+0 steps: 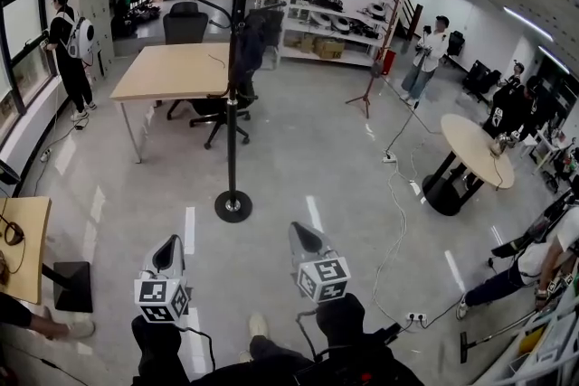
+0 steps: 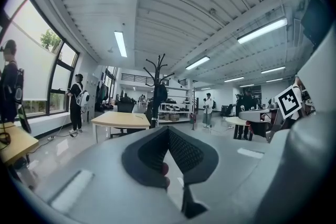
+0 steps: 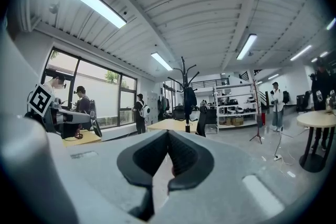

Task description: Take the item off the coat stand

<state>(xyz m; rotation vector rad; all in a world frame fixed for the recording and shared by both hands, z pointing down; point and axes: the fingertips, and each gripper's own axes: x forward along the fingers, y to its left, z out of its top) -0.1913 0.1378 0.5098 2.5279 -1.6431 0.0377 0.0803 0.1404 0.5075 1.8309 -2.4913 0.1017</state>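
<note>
A black coat stand (image 1: 233,104) rises from a round base on the grey floor straight ahead of me. A dark garment (image 1: 247,45) hangs from its upper hooks. My left gripper (image 1: 170,247) and right gripper (image 1: 303,236) are held side by side near the bottom of the head view, well short of the stand, both pointing toward it. In the left gripper view the stand (image 2: 157,68) and the garment (image 2: 159,95) show far off above the shut, empty left gripper (image 2: 168,131). The right gripper view shows the stand (image 3: 184,81) and garment (image 3: 190,98) beyond the shut, empty right gripper (image 3: 168,135).
A wooden table (image 1: 172,70) and an office chair (image 1: 220,108) stand just behind the stand. A round table (image 1: 475,149) is at the right, and a cable (image 1: 392,194) runs over the floor. Shelves (image 1: 330,14) line the back. Several people stand around the room.
</note>
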